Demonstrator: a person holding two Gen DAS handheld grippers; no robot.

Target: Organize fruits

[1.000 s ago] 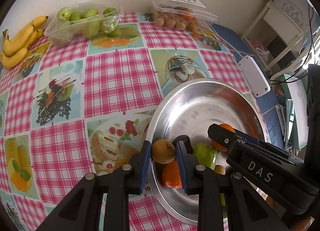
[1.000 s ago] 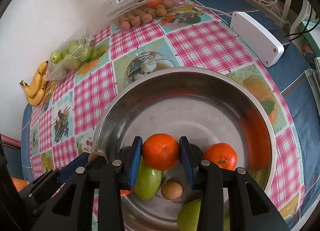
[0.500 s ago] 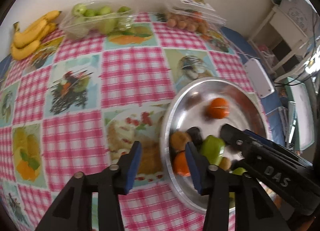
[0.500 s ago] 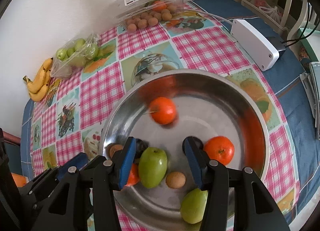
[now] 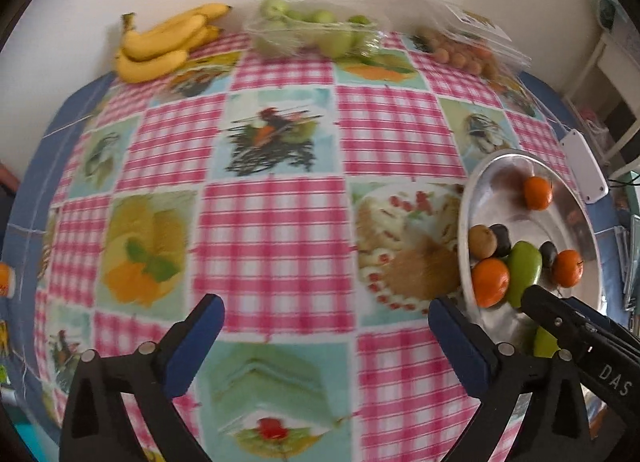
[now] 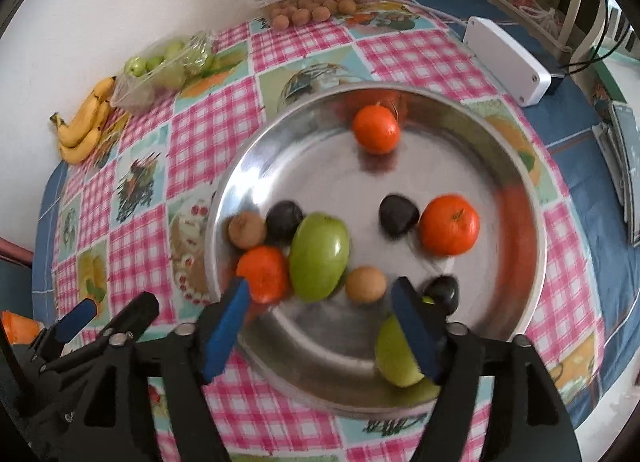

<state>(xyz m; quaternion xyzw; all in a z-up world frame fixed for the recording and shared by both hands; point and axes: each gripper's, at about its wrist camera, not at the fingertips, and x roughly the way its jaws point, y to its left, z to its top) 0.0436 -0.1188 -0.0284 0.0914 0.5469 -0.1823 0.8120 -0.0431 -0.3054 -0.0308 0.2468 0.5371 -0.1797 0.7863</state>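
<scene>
While both of your grippers hang empty, the metal bowl (image 6: 532,197) already holds a fair share of the fruit: three tangerines, two green apples, two small brown fruits and three dark ones, spread across its floor in the right wrist view. Still outside it, along the upper edge of the left wrist view, are the bananas (image 5: 168,41) at upper left, the bag of green fruit (image 5: 316,31) at top centre and the clear box of small brown fruit (image 5: 468,47) at upper right. So I'd judge the job partly done, with those three groups left to fetch.

Your left gripper (image 5: 326,336) has just been opening and now stands spread wide over bare tablecloth (image 5: 276,229), nothing between its jaws, tilted steeply down, with the bowl off to the right of its frame. Your right gripper (image 6: 320,302) has also just been opening; it gapes partway above the bowl's near side, gripping nothing, pointing steeply down.
</scene>
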